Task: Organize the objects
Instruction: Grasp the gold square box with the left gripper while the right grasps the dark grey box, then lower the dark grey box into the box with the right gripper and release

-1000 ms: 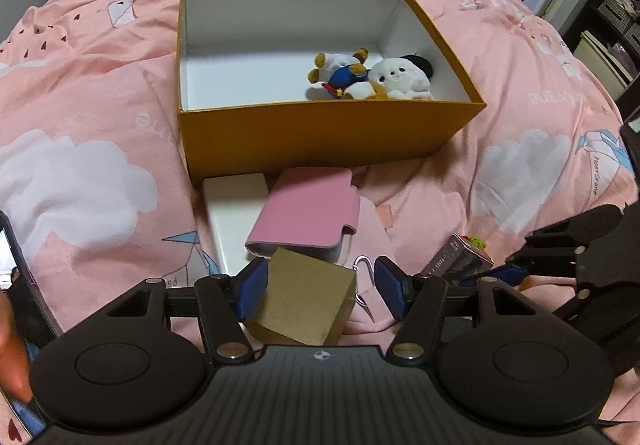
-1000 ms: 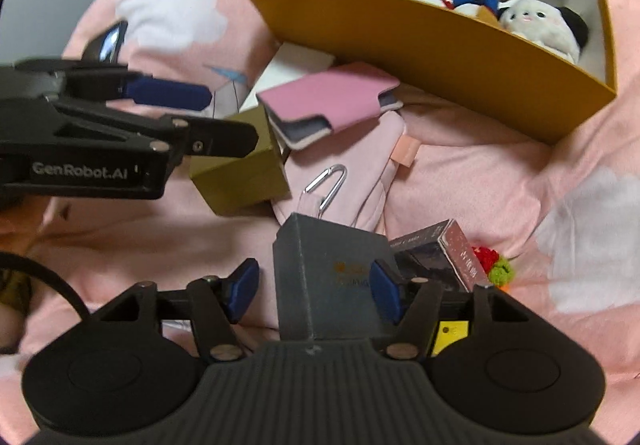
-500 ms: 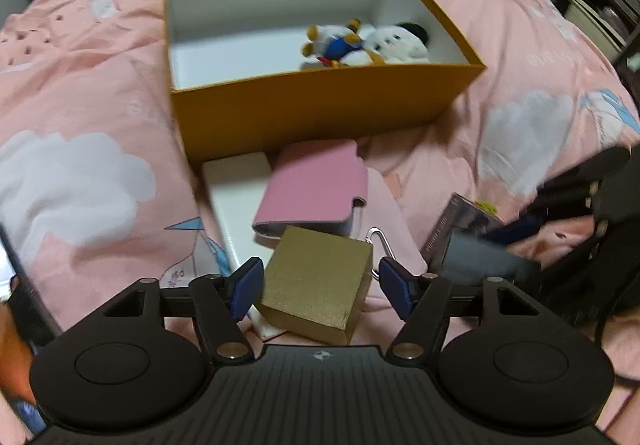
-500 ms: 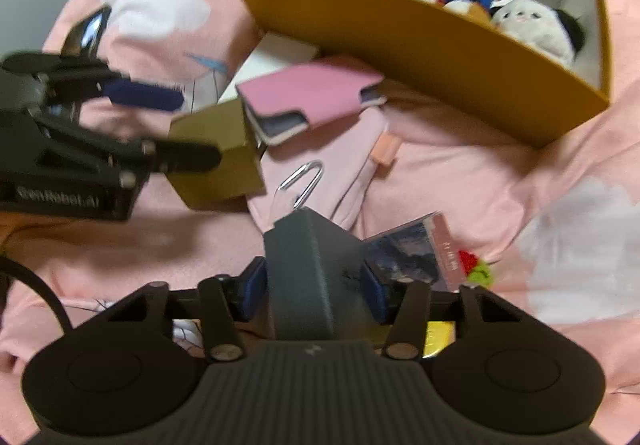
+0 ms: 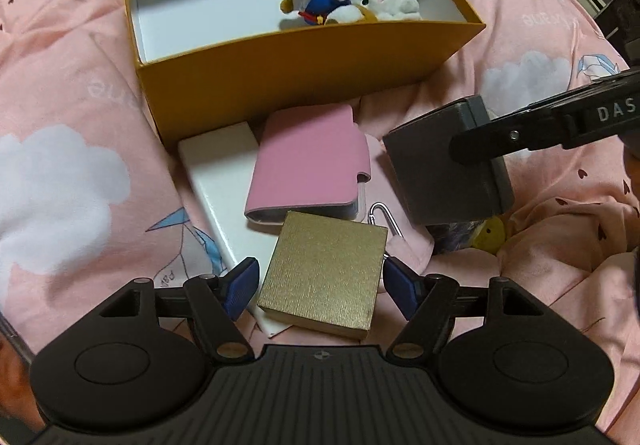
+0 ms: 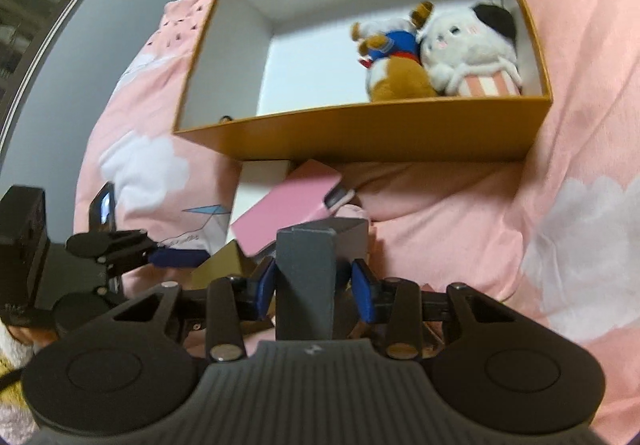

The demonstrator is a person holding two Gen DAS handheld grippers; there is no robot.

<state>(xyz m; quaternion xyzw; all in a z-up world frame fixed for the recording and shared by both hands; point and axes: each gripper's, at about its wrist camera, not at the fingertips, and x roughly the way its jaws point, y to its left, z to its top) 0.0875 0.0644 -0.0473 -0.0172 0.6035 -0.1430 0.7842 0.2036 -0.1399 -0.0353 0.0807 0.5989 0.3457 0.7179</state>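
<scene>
Left gripper (image 5: 318,283): jaws wide and opening; the gold box (image 5: 325,276) sits between the blue pads, with a gap showing on each side, so nothing is gripped.
Right gripper (image 6: 313,283): jaws closing on the grey box (image 6: 306,277); in the left wrist view one black finger (image 5: 500,143) lies across the box's face, and the box looks lifted off the bedding.
Gold box: flat on the bed, partly on the white box (image 5: 224,181), its far edge just beside the pink wallet (image 5: 308,165).
Grey box (image 5: 444,181): to the right of the wallet, above a dark packet and a yellow toy (image 5: 490,239) that are mostly hidden.
Clip (image 5: 382,215): a silver carabiner between the gold box and the grey box.
Orange box (image 5: 304,73): open, white inside, standing beyond the wallet and the white box.
Plush toys: a blue-and-white one (image 5: 318,1) and a white one (image 5: 384,1) lie touching in the orange box's far right corner.
Bed (image 5: 60,165): pink cover with white clouds under everything.
</scene>
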